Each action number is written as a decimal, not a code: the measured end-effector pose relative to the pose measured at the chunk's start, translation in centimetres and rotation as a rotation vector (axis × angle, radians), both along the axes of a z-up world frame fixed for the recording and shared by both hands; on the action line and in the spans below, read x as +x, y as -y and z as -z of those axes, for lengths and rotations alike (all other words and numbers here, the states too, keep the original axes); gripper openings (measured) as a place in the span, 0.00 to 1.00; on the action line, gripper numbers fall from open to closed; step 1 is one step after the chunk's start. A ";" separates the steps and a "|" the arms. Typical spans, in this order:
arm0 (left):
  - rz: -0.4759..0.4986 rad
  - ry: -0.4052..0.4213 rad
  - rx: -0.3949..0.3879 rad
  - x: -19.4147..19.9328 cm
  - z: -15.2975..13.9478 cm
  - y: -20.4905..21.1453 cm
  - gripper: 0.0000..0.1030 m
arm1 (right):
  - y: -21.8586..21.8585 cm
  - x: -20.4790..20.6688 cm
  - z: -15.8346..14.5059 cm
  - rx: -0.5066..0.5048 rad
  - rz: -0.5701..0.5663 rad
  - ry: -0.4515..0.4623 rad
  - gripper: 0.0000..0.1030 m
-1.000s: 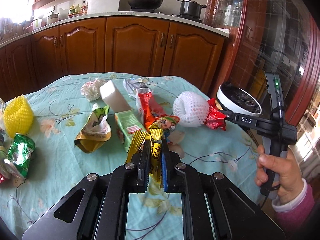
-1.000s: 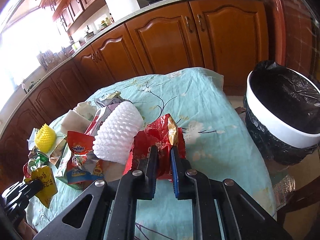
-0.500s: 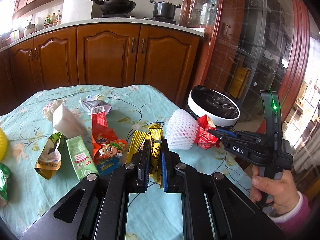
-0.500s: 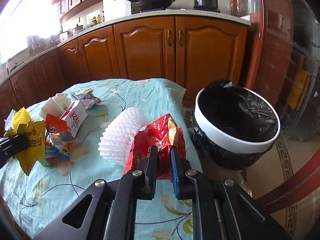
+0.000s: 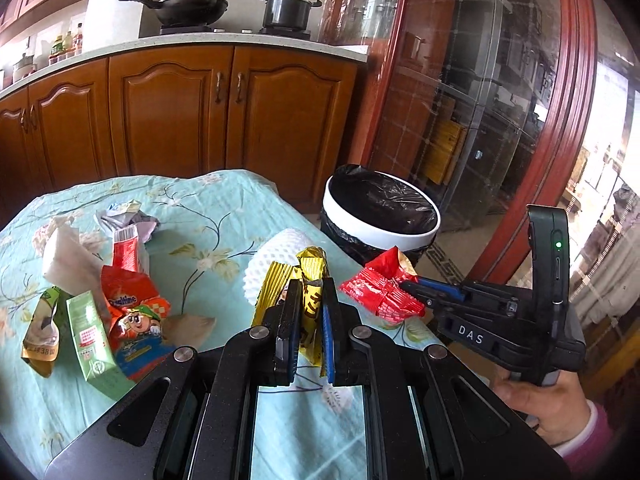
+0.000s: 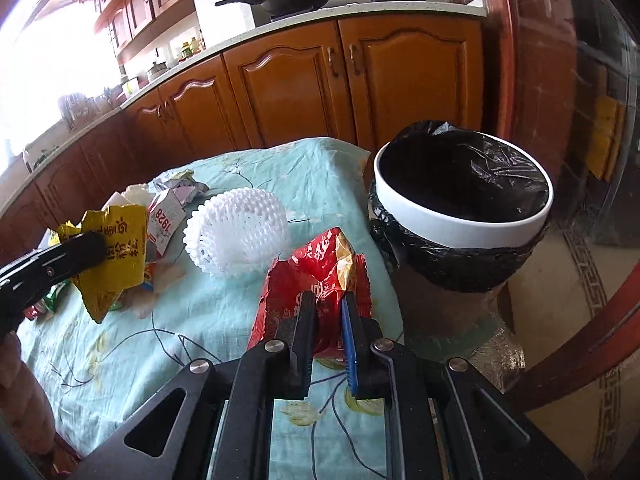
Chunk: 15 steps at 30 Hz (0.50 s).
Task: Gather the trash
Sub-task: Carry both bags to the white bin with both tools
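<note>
Left gripper (image 5: pixel 307 308) clamped on a yellow wrapper (image 5: pixel 308 276), held up over the teal tablecloth (image 5: pixel 224 208); right gripper (image 6: pixel 326 320) likewise pinched tight on a red wrapper (image 6: pixel 316 264), near the table's edge and closer to the bin (image 6: pixel 464 216). Bin lined with a black bag, standing just beside the table, nothing visible inside so far as could be told. Neither wrapper dropped yet. Left on the cloth: a white foam net (image 6: pixel 238 232), an orange snack packet (image 5: pixel 134 308), a green carton (image 5: pixel 90 336), a red-and-white carton (image 5: pixel 126 244), crumpled paper (image 5: pixel 126 216) and more. Judged early: two pieces in transit, most of the litter uncollected.
</note>
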<state>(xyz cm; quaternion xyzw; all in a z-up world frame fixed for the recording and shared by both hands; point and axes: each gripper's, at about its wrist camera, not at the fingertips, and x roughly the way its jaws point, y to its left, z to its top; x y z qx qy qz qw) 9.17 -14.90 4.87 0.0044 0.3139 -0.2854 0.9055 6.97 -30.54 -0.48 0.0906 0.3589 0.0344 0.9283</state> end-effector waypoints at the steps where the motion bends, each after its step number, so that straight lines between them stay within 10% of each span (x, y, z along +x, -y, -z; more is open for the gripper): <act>1: 0.005 -0.001 0.000 0.1 0.0 0.4 0.08 | 0.5 -0.2 -0.1 0.004 0.009 0.002 0.12; 15: 0.087 -0.067 -0.005 6.1 -0.9 7.9 0.08 | 6.6 0.7 -2.5 0.029 0.120 0.065 0.12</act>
